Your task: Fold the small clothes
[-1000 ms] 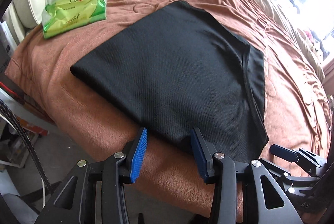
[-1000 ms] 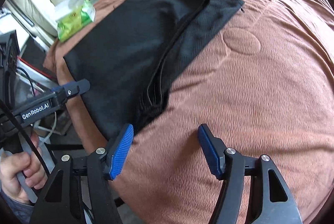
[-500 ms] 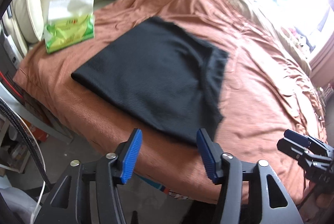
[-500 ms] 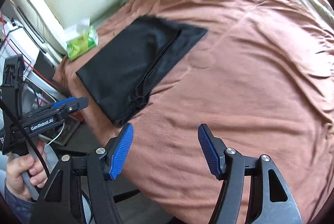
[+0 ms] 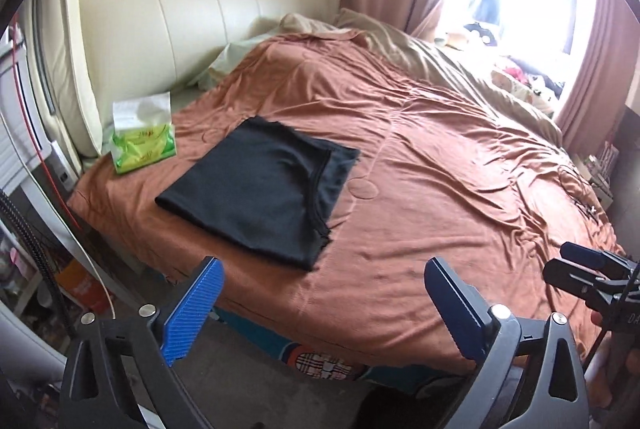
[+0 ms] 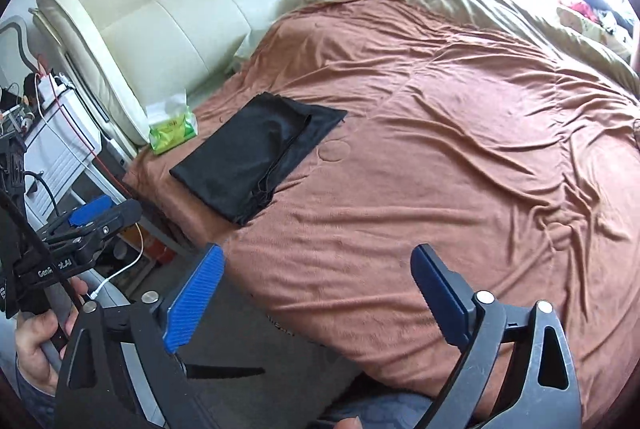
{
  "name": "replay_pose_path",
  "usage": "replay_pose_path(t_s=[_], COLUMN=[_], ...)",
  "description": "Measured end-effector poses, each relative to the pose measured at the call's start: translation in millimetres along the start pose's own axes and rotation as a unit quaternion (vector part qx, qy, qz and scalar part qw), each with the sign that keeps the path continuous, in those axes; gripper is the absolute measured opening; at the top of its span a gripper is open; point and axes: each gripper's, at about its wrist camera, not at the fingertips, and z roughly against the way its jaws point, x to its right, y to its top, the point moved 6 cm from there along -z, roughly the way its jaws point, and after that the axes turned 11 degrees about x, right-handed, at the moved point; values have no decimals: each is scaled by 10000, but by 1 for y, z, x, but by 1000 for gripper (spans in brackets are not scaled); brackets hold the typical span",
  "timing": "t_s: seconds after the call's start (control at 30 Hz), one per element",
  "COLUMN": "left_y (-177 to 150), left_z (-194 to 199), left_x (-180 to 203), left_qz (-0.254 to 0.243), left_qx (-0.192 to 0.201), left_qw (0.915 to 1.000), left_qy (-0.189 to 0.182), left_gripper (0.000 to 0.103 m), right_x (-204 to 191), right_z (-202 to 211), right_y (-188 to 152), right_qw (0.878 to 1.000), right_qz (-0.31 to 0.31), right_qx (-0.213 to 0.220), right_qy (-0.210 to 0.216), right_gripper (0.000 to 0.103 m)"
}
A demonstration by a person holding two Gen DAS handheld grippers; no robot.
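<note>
A folded black garment (image 5: 262,189) (image 6: 256,159) lies flat on the brown bedspread (image 5: 440,169) near the bed's left corner. My left gripper (image 5: 322,271) hovers well back from it, off the bed's near edge, its jaws opening wide with nothing between the blue pads. My right gripper (image 6: 318,261) also hangs back over the bed edge, jaws opening, nothing between them. The left gripper (image 6: 90,213) shows at the left of the right wrist view, held in a hand (image 6: 34,341). The right gripper (image 5: 576,253) pokes in at the right edge of the left wrist view.
A green tissue pack (image 5: 142,141) (image 6: 172,127) sits on the bed's far left corner beside the cream headboard (image 5: 180,17). A white cabinet (image 6: 60,145) with cables stands left of the bed. Beige bedding (image 5: 440,57) bunches toward the bright window.
Both grippers pulled back and up from the garment, which now looks small and far. Both sets of jaws spread wider. The garment stays flat on the bed.
</note>
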Motion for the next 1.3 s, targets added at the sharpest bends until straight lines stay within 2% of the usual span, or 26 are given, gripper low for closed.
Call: replay_pose_path(t_s=[0.13,0.53,0.9,0.97,1.1,1.3], left_y=[-4,-22,-51,-56,-69,-87], left_z=[30,108,153,159,172,193], left_x=[18,57,87,91,100,114], left_qz=[-154,-371,-563,-637,-663,-822], left_qx=[174,571,804,806,856,1005], left_qw=[9997,9973,9936,9934,9921,9885], left_qy=[-74,-278,-556,-502,-640,-781], left_gripper=[103,103,103,103,103,103], right_x=[5,9,12,13,17,26], right_z=[39,138,210,219,239,267], right_y=[-8,-47,-93,-101,-118,-141], right_qw=[9996,9969,9922,9920,9913,9882], right_qz=[-57,-37,70,44,70,77], right_qx=[247,724,1170,1201,1264,1436], right_qy=[-90,-306,-424,-376,-355,-534], right_gripper=[102,103,103,103,103,103])
